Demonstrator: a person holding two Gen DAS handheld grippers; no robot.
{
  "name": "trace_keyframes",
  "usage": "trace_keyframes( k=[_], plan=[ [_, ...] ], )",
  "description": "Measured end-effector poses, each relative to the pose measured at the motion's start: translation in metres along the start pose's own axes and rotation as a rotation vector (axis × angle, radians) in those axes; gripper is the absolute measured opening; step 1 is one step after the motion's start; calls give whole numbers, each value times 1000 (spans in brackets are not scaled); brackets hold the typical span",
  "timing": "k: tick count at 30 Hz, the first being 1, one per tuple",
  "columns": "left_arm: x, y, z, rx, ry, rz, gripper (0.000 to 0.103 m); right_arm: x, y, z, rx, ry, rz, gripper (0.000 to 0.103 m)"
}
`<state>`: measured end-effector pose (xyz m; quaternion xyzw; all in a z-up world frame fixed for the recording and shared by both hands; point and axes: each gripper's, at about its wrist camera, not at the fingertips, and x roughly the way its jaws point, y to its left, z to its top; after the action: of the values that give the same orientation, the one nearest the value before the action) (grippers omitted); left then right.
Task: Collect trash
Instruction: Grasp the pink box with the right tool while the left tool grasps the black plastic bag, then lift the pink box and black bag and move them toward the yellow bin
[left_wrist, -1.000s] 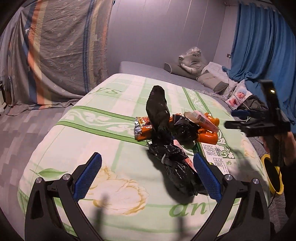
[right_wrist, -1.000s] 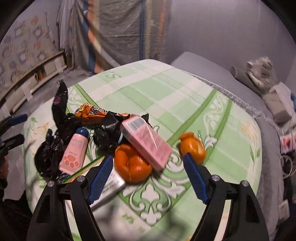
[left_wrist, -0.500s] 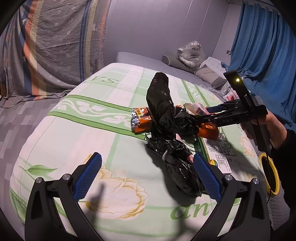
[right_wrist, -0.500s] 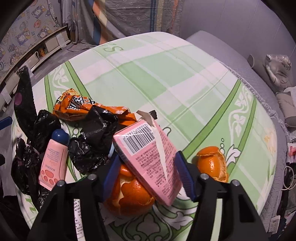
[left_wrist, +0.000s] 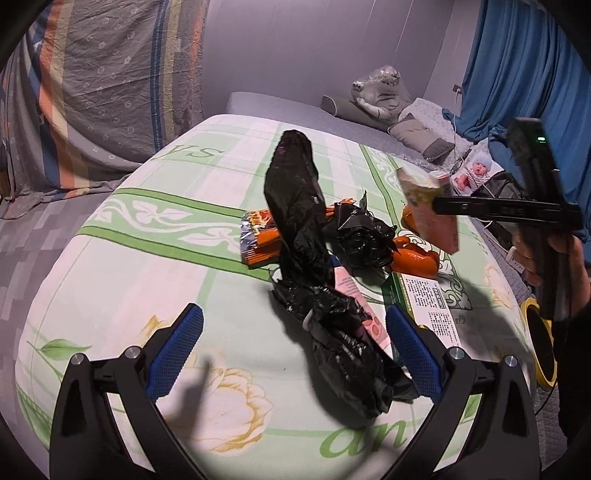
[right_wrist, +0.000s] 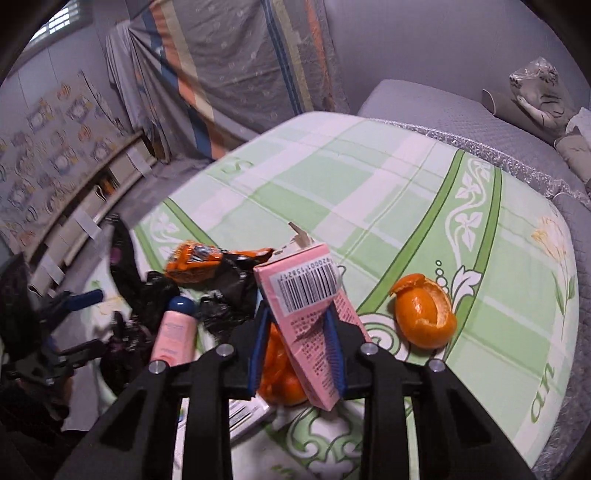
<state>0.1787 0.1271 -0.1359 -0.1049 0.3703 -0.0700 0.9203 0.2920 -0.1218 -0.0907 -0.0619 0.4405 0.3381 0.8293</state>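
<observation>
Right gripper has lifted creased pink carton off bedspread.

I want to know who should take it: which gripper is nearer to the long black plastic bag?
Left. The left gripper is open around the long black plastic bag's near end; the right gripper holds the pink carton beyond the pile.
</observation>
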Motion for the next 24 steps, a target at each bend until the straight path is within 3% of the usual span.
trace_keyframes(
  k=[6, 14, 16, 20, 22, 24],
  plan=[
    [22, -5, 13, -38, 12, 4, 95, -35, 5, -21, 36, -61, 57, 27],
    [49, 5, 21, -81, 39, 69, 91, -71, 15, -50, 66, -113, 88, 28],
    [54, 9, 19, -94, 63, 71, 70, -77, 17, -56, 70, -126, 90, 28],
    [54, 12, 14, -96, 75, 67, 51, -88, 20, -66, 91, -147, 104, 28],
    [52, 15, 14, -108, 79, 46, 29, -92, 20, -69, 96, -156, 96, 28],
    [46, 17, 14, -128, 70, 29, 23, -95, 19, -72, 116, -163, 103, 28]
  ],
)
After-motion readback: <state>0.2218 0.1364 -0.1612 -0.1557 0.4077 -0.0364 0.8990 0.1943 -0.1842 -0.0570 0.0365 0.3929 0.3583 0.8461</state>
